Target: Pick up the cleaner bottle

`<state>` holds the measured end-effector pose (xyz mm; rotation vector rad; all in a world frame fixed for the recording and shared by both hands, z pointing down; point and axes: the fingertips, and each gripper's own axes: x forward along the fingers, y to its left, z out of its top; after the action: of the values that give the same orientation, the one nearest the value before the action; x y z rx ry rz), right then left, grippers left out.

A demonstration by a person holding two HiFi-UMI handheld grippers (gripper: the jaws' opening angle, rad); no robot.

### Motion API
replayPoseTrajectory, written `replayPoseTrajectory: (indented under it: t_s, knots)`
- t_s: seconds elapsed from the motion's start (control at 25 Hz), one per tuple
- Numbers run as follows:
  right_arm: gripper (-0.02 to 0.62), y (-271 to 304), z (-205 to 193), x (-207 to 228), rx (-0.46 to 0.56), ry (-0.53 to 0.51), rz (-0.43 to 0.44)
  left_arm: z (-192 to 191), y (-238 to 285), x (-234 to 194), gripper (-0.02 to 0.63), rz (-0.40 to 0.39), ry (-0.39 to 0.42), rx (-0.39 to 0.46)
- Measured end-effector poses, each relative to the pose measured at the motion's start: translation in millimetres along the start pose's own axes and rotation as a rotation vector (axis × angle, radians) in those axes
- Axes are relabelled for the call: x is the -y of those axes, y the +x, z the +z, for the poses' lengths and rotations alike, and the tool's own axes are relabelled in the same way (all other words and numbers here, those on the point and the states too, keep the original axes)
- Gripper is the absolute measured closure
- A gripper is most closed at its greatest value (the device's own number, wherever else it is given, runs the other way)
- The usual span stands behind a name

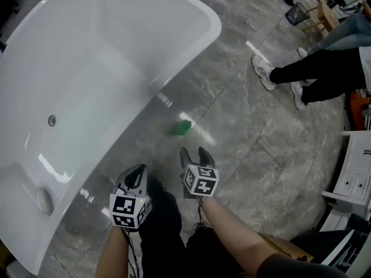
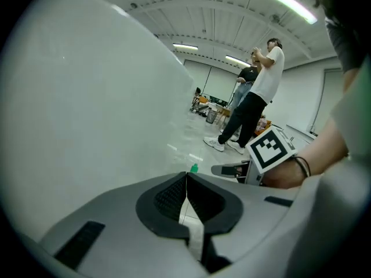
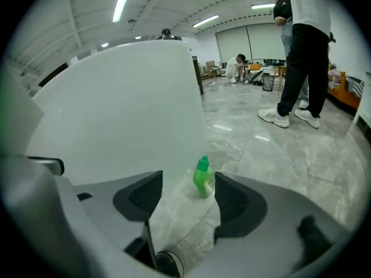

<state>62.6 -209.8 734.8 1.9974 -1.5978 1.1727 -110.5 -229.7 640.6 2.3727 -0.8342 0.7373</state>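
The grey marble-pattern floor (image 1: 255,155) fills the right half of the head view. A white freestanding bathtub (image 1: 116,51) occupies the left half, its rim running diagonally from upper right to lower left. A round drain fitting (image 1: 52,120) sits in its basin.

At the upper right, a standing person's legs (image 1: 324,74), in dark trousers and white shoes, are well apart from the work area. A white cabinet (image 1: 356,172) stands at the right edge.

The operator's two forearms enter from the bottom edge, each carrying a gripper with a marker cube.

The left gripper (image 1: 137,177) is positioned just beside the outer wall of the bathtub, pointing forward and down. In the left gripper view, its jaws are closed, with the ribbed pads meeting at the tips and nothing held between them.

The right gripper (image 1: 196,154) is positioned to the right of the left gripper, slightly further forward. In the right gripper view, its jaws stand wide apart and hold nothing.

The cleaner bottle (image 1: 183,128) is green with a green cap. It stands upright on the floor, near the bathtub wall and ahead of the right gripper's tips. In the right gripper view it appears within the jaw gap, nearer the right-hand pad, untouched by either pad.
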Motion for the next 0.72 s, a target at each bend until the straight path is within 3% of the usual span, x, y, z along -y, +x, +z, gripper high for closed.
replayPoseTrajectory:
  t_s: [0.24, 0.52, 0.72]
  knots:
    - [0.331, 85.3, -45.6, 21.1, -0.003, 0.005, 0.018, -35.9, 53.6, -35.4, 0.591, -0.003, 0.01, 0.092]
    - [0.33, 178.4, -81.2, 40.8, 0.089, -0.049, -0.069, -70.7, 126.1, -47.9, 0.591, -0.09, 0.058, 0.163]
    - [0.33, 214.4, -83.1, 54.0, 0.148, -0.016, -0.126, -84.3, 160.1, -58.3, 0.591, -0.085, 0.064, 0.195]
